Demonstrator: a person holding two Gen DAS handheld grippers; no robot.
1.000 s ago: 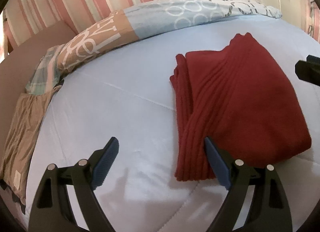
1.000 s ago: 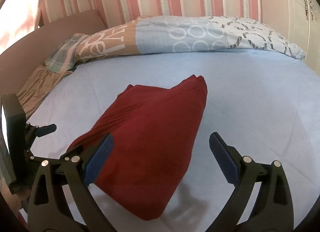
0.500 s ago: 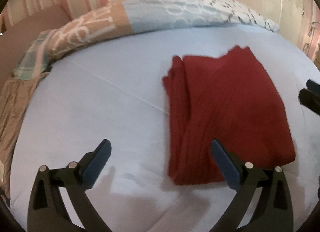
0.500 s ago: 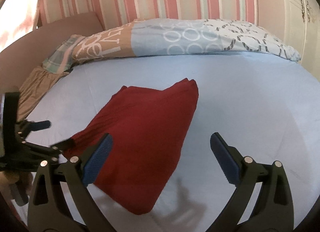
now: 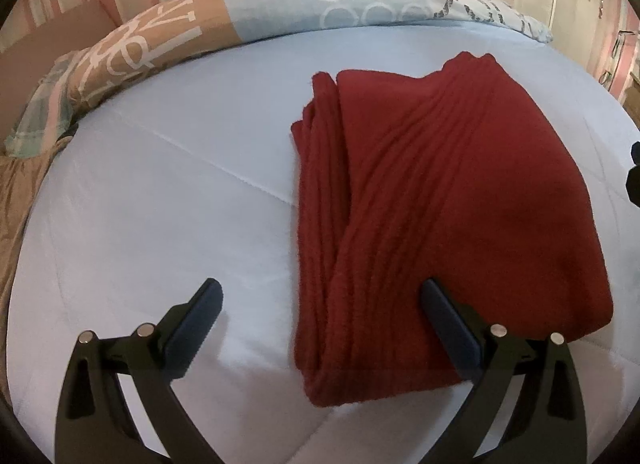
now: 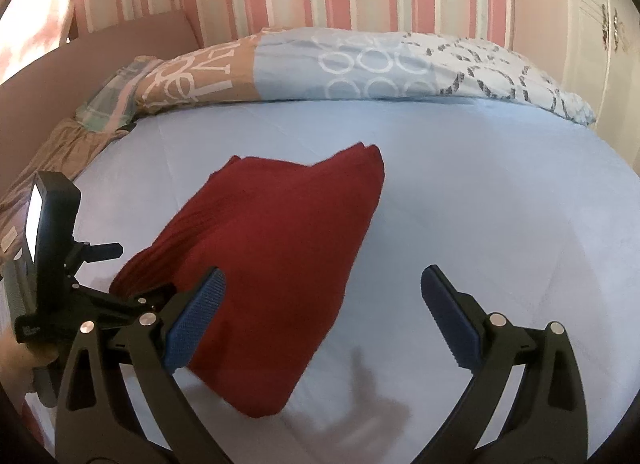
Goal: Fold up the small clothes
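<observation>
Red knit garment (image 5: 448,204) lies folded mid-frame; we see both the left gripper (image 5: 320,304) and right gripper (image 6: 322,292) spread wide, their handles cut off below.

We can make out only a little lettering. The patterned duvet (image 5: 192,36) at the head of the bed carries large white letters on its tan panel (image 6: 204,72); we read what looks like "VE" there, with the remainder lost in folds. A small white label on the black device (image 6: 36,330) at the left of the right wrist view is too small to read.
</observation>
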